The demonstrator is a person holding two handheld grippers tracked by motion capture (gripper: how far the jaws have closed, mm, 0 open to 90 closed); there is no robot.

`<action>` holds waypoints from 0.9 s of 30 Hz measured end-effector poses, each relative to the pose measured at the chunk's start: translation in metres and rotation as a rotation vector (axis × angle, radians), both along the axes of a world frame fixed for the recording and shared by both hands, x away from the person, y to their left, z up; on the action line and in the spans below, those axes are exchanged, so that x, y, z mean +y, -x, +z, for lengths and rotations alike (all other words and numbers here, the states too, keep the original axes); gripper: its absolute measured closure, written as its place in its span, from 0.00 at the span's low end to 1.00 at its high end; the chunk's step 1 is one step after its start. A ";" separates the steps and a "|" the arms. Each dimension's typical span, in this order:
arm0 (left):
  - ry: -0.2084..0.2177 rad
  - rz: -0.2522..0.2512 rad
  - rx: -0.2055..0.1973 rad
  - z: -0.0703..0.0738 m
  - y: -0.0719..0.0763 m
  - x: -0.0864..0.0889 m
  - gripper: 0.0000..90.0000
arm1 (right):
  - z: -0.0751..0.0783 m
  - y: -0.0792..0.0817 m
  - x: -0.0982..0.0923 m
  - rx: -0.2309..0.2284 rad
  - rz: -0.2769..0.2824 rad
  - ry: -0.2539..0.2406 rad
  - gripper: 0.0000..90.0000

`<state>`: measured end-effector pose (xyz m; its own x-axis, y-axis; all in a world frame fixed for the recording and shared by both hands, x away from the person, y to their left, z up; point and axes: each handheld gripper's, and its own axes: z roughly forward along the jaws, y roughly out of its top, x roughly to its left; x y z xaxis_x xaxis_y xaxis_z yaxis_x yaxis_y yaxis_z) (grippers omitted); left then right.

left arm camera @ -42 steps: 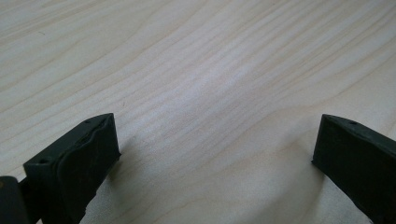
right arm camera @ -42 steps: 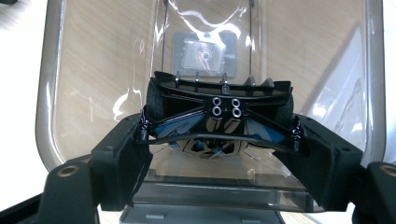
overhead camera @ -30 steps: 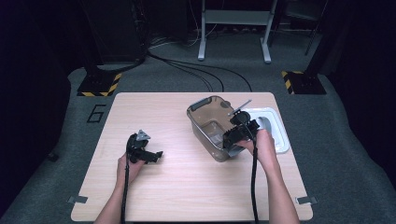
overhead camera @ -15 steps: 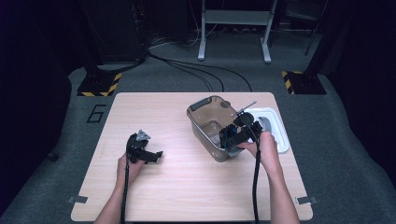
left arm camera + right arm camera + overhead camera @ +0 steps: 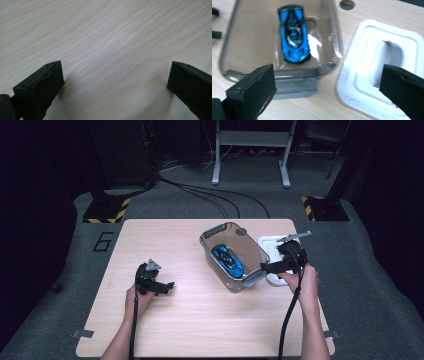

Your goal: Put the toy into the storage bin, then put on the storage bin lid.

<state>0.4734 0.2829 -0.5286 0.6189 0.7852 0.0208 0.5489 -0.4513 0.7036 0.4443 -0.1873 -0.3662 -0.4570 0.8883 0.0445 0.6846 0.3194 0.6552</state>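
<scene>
Right gripper view: blue toy car [image 5: 293, 37] lying inside the clear grey bin [image 5: 234, 40], my right tool [image 5: 329, 92] wide open over the bin's near end.

From the high view I see the car [image 5: 227, 261] resting on the bin's floor, roughly mid-desk, with the white lid [image 5: 270, 245] flat on the desk [image 5: 200, 320] just beside the bin [image 5: 255, 251] on its right. My right tool [image 5: 267, 266] sits at the bin's near right corner; its jaws have just been opening and nothing is pinched between them (the bin's grey handle [image 5: 294, 86] and the lid's edge [image 5: 352, 82] show in the gap below). My left tool [image 5: 167, 286] rests well apart on the left, jaws spread over bare wood [image 5: 112, 37].
</scene>
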 end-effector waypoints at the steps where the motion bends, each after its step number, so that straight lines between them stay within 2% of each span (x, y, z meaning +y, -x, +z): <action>1: 0.000 0.000 0.000 0.000 0.000 0.000 0.00 | -0.003 -0.001 -0.010 -0.010 -0.022 -0.004 0.00; 5: 0.000 0.000 0.000 0.000 0.000 0.000 0.00 | -0.009 -0.004 -0.022 -0.008 -0.066 -0.003 0.00; 6: 0.000 0.000 0.000 0.000 0.000 0.000 0.00 | -0.015 -0.007 -0.030 -0.009 -0.090 -0.013 0.00; 8: 0.000 0.000 0.000 0.000 0.000 0.000 0.00 | -0.018 -0.008 -0.034 -0.006 -0.100 -0.023 0.00; 11: 0.000 0.000 0.000 0.000 0.000 0.000 0.00 | -0.030 -0.015 -0.045 -0.017 -0.116 -0.035 0.00; 12: 0.001 0.000 0.000 0.000 0.000 0.000 0.00 | -0.041 -0.021 -0.053 -0.015 -0.138 -0.050 0.00; 14: 0.000 0.000 0.000 0.000 0.000 0.000 0.00 | -0.044 -0.023 -0.056 -0.017 -0.141 -0.046 0.00; 17: 0.000 0.000 0.000 0.000 0.000 0.000 0.00 | -0.061 -0.034 -0.064 -0.007 -0.175 -0.051 0.00; 18: 0.001 0.000 0.000 0.000 0.000 0.000 0.00 | -0.061 -0.034 -0.064 -0.007 -0.175 -0.051 0.00; 22: 0.001 0.000 0.000 0.000 0.000 0.000 0.00 | -0.077 -0.045 -0.067 0.018 -0.194 -0.055 0.02; 27: 0.003 0.002 -0.001 0.000 0.000 0.000 0.00 | -0.095 -0.060 -0.072 0.033 -0.252 -0.064 0.15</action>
<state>0.4734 0.2827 -0.5287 0.6173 0.7865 0.0190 0.5493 -0.4481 0.7054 0.5039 -0.2598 -0.4616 -0.2188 0.9689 0.1153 0.7587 0.0947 0.6445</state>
